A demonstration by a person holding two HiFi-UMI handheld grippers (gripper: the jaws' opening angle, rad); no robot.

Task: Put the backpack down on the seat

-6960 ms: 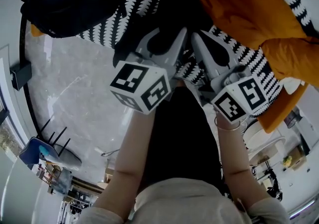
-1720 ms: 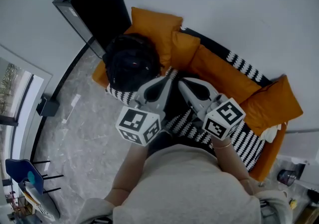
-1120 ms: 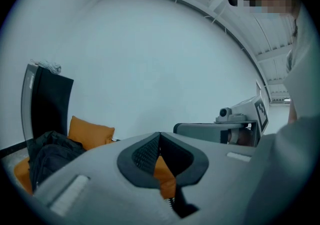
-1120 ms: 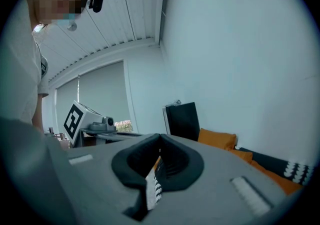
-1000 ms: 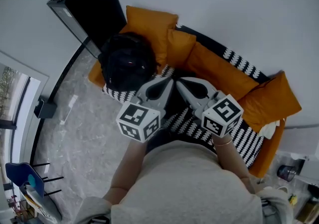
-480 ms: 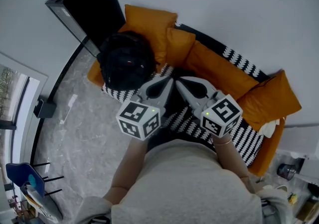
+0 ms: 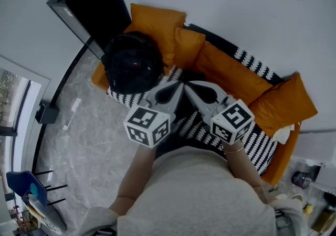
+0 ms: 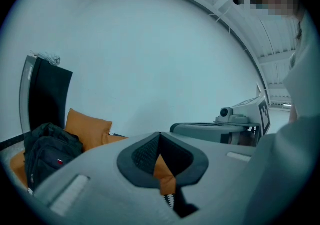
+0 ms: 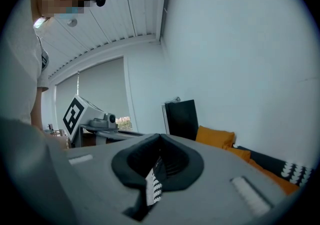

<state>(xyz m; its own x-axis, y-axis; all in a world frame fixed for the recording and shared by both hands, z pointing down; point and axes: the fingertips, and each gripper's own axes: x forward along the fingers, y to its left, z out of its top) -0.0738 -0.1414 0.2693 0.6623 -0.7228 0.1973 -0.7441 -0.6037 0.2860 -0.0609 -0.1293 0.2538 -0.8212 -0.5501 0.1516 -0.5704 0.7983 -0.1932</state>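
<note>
The black backpack (image 7: pixel 134 67) rests upright on the left end of the sofa's black-and-white patterned seat (image 7: pixel 253 147), leaning against an orange cushion (image 7: pixel 157 25). In the left gripper view the backpack (image 8: pixel 49 153) shows at the lower left. Both grippers hang side by side in front of the person, right of the backpack and clear of it. My left gripper (image 7: pixel 176 86) is shut with nothing held, its tips meeting (image 8: pixel 160 138). My right gripper (image 7: pixel 190 86) is also shut and holds nothing (image 9: pixel 160 140).
A tall black cabinet (image 7: pixel 97 9) with a white bundle on top stands left of the sofa. More orange cushions (image 7: pixel 283 106) line the sofa's back. Grey marble floor (image 7: pixel 89 140) lies to the left, with a small black box (image 7: pixel 46 113) by the wall and a blue chair (image 7: pixel 23 188).
Seven seconds ago the view was close over the sofa; now it stands back. Over the last second the grippers stay shut and together and the backpack has not moved.
</note>
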